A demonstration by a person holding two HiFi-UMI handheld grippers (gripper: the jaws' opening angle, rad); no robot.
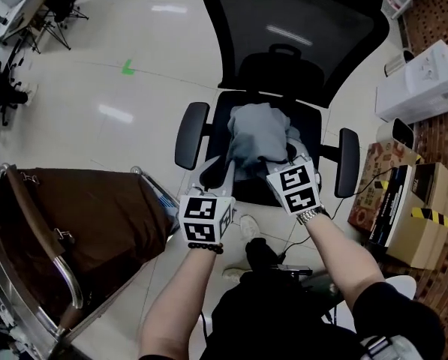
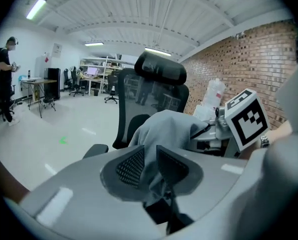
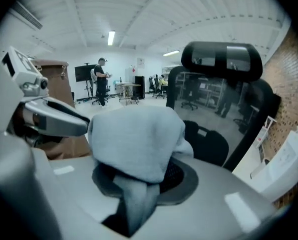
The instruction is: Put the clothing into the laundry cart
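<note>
The laundry cart (image 1: 96,216) runs off the head view's left and bottom edges, and the office chair (image 1: 284,36) has its backrest cut by the top edge. In the right gripper view the grey garment (image 3: 139,139) drapes over the right gripper (image 3: 141,179), hiding its pads.

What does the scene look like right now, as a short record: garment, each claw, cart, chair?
garment: grey garment, bunched up over the chair seat, gripped from both sides; contact with the seat unclear
left claw: left claw shut on a fold of the garment
right claw: right claw shut on the garment, cloth draped over its jaws
cart: laundry cart, brown liner, metal frame, to the person's left; garment not yet in it
chair: black office chair, mesh back, straight ahead
</note>
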